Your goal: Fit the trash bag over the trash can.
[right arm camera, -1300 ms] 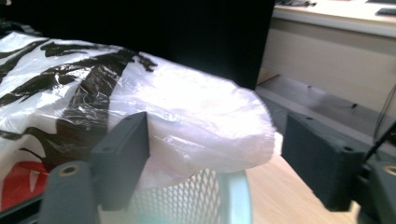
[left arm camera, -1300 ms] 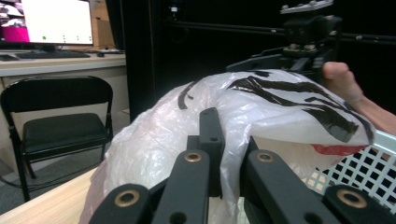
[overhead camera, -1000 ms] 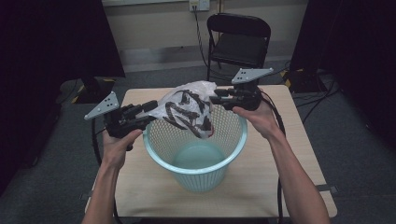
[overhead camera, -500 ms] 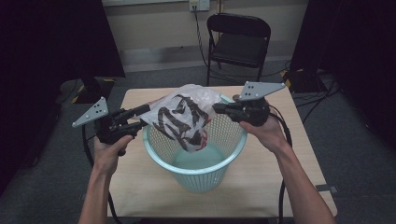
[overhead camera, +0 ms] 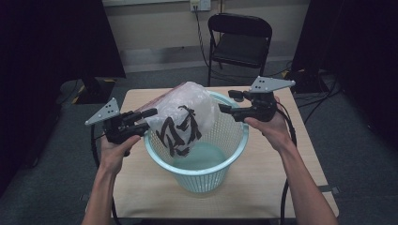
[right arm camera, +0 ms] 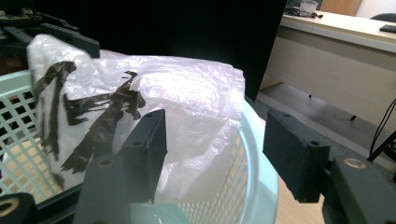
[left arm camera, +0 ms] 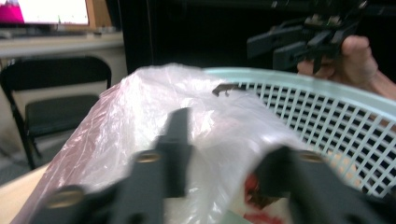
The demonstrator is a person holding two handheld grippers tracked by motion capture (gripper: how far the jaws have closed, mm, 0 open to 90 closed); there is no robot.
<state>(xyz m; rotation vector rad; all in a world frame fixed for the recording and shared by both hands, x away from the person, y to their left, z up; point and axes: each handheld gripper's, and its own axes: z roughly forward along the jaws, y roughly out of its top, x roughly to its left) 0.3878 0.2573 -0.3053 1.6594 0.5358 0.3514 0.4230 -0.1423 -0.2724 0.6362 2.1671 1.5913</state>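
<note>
So the right gripper (overhead camera: 224,102) had just let go: its jaws had been opening and stood spread beside the basket (overhead camera: 234,145) rim, nothing between them. The plastic bag (overhead camera: 185,119) hung over the near-left rim, pinched only by the left gripper (overhead camera: 152,119). Lining wasn't done yet, I reckoned.

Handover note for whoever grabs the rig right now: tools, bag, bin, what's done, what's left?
Left tool: jaws hold the plastic bag at its left edge, above the bin's rim.
Right tool: jaws have just been opening, nothing between them; bag lies beside the left jaw.
Bin: upright mid-table, no liner fitted.
Done: bag raised, hanging partly inside the bin.
Left: probably regrip the right edge, spread the mouth, pull it over the rim.
</note>
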